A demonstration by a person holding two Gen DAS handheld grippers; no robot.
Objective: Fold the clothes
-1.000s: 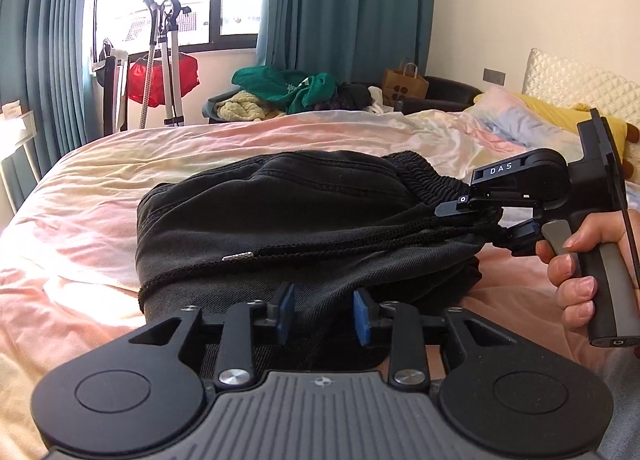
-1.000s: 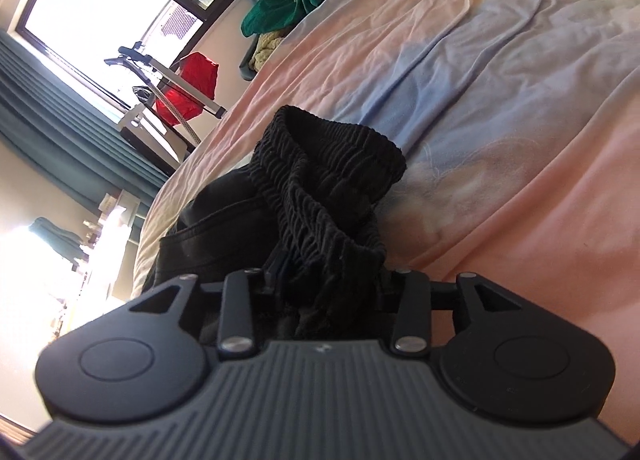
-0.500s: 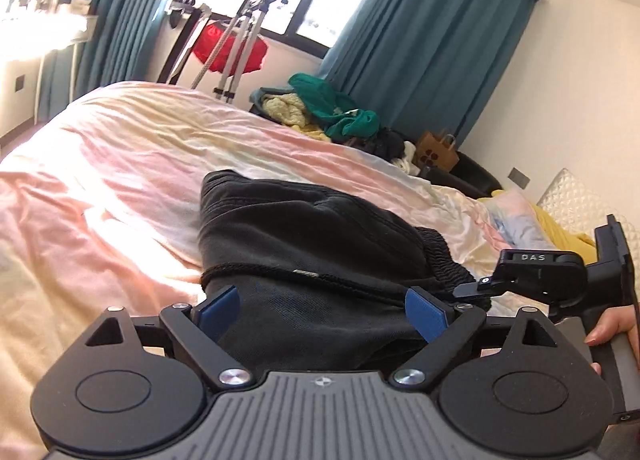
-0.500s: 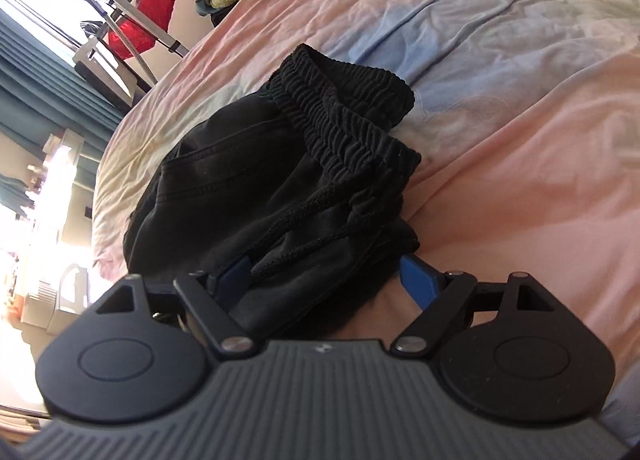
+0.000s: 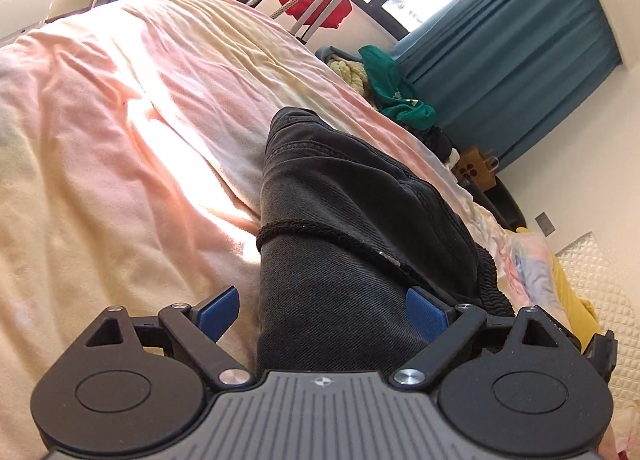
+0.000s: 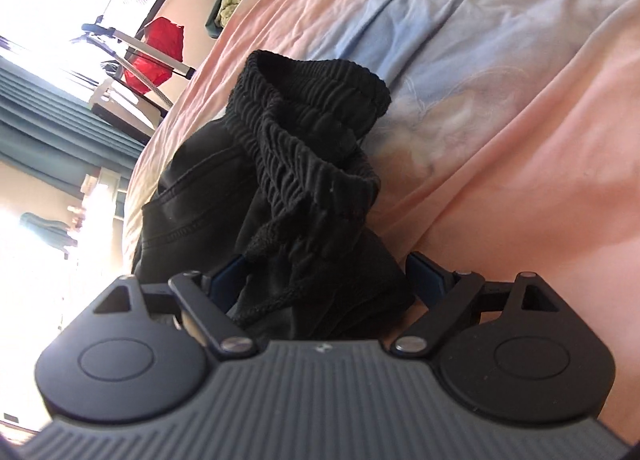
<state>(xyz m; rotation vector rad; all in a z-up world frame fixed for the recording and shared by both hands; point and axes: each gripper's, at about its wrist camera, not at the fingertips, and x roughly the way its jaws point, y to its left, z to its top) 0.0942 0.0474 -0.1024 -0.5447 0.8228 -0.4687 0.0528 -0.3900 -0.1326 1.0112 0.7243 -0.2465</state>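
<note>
Bed (image 5: pixel 120 180) carries the black pants (image 5: pixel 340 240), lying bundled in layers, waistband (image 6: pixel 312 108) bunched at one end. Soft, limp denim-like cloth, probably middling weight; it would sag and slip unless several layers are pinched at a hem or the thick waistband. Cord (image 5: pixel 320 236) lies loose across. Left gripper (image 5: pixel 324 310) and right gripper (image 6: pixel 324 276) are both spread, straddling cloth.

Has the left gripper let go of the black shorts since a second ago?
Yes. The left gripper has opened: its blue pads now stand wide apart either side of the black shorts on the bed.
</note>
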